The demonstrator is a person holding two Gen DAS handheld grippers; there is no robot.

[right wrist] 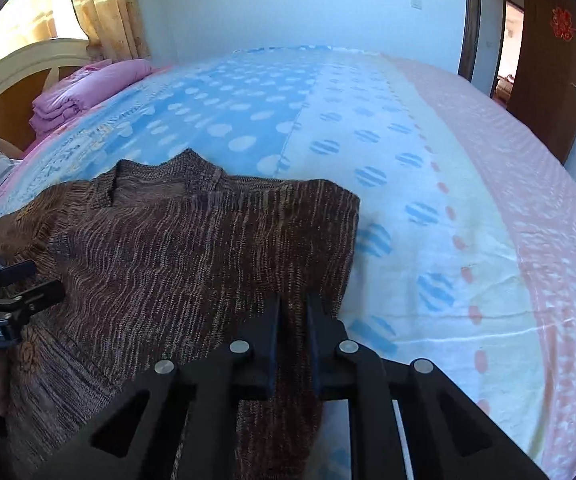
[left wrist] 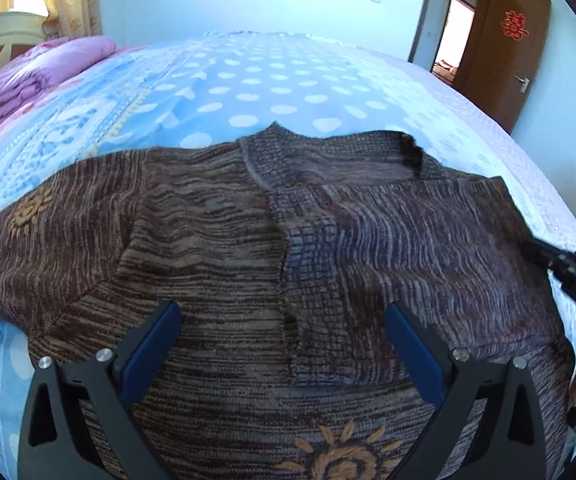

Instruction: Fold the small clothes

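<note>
My left gripper (left wrist: 281,354) hangs over the sweater (left wrist: 247,248) with its jaws spread wide, blue pads facing each other and nothing between them. The sweater, a brown striped knit, lies spread on the bed (left wrist: 271,80), its neckline on the far side from me and one sleeve stretched toward the headboard side. An orange flower motif shows on that sleeve, and a second one sits on the body just in front of the left gripper.

My right gripper (right wrist: 292,334) has its jaws drawn nearly together on a fold of the sweater (right wrist: 191,248); the knit runs between the two fingers and hangs below them. That grip is at the sweater's edge on the door side. In the right wrist view the left gripper (right wrist: 27,280) shows at the sweater's other side, and white lettering on its body can be made out (it looks like "GenRobot.AI", though it is small and I cannot be sure).

Beyond the sweater, a folded pink quilt (left wrist: 43,76) lies at the head of the bed. The brown door (left wrist: 512,56) past the foot side carries a red double-happiness character (left wrist: 512,26).
</note>
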